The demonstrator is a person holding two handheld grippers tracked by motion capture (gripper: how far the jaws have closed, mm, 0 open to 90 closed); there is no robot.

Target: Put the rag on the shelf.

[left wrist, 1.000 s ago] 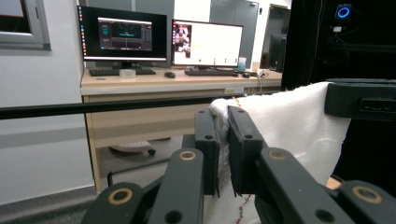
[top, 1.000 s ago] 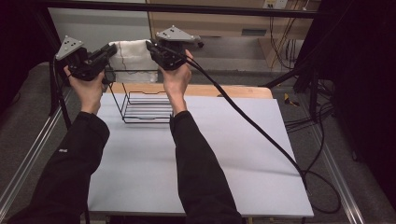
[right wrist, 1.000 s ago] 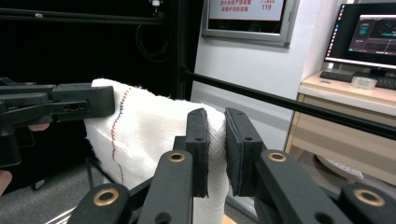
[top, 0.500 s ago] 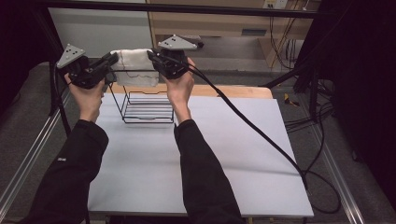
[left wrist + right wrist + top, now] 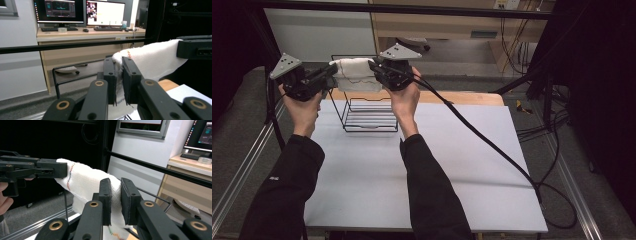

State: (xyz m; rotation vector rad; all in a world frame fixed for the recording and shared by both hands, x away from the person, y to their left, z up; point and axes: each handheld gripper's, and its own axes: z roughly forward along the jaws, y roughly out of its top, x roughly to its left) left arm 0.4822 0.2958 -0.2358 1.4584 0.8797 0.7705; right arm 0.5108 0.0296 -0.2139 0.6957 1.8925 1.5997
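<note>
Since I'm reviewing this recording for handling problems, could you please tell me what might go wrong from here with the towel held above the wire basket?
1. The left gripper pinches only the edge of the white towel; it may slip free, leaving the towel dangling from one side.
2. The right gripper also clamps a thin fold, so pulling the hands apart could tug it loose.
3. The towel hangs over the wire basket rim; lowering it unevenly could snag it on the wires or tip the light basket.

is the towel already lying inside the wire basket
No, the white towel hangs stretched between the left gripper and right gripper, above the wire basket.
</note>
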